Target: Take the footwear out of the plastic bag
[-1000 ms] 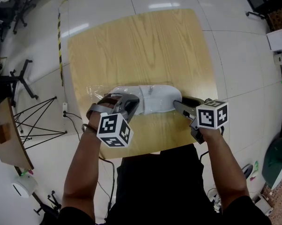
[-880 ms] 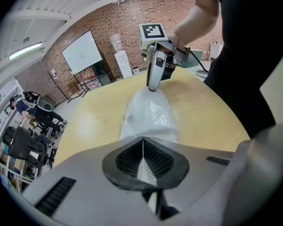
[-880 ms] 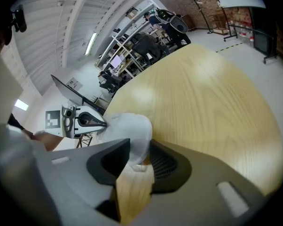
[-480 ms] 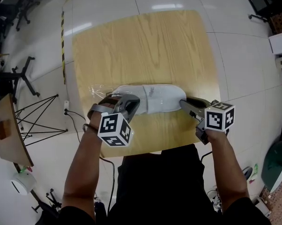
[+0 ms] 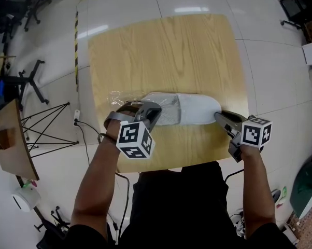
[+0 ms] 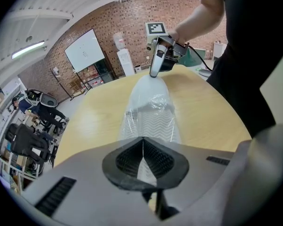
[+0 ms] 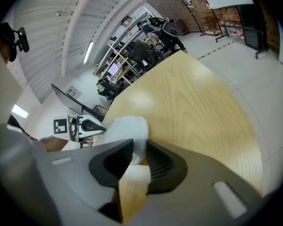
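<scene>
The white shoe (image 5: 197,108) has slid toward the right side of the wooden table (image 5: 161,51) over the past second, drawn along by the right gripper (image 5: 218,116), and more of it now lies clear of the plastic bag (image 5: 127,97). The shoe's right half is bare. Its left half is still sheathed in crinkled clear film, and the emptied tail of the bag trails off to the left.

The left gripper (image 5: 150,111) has its jaws pressed together on the bag's film, pinning it at the near edge of the table. The right gripper's jaws have just been closing and now clamp the shoe's rounded right-hand end, which shows white between the pads in the right gripper view.

The step in hand appears to be the draw-out itself, roughly half done. To finish it cleanly, the pull should probably run straight along the shoe's length and stay low over the table, while the left gripper keeps the film anchored so the bag does not travel with the shoe. The right gripper holds only the shoe's tip, so a steady pull looks safer than a jerk.
</scene>
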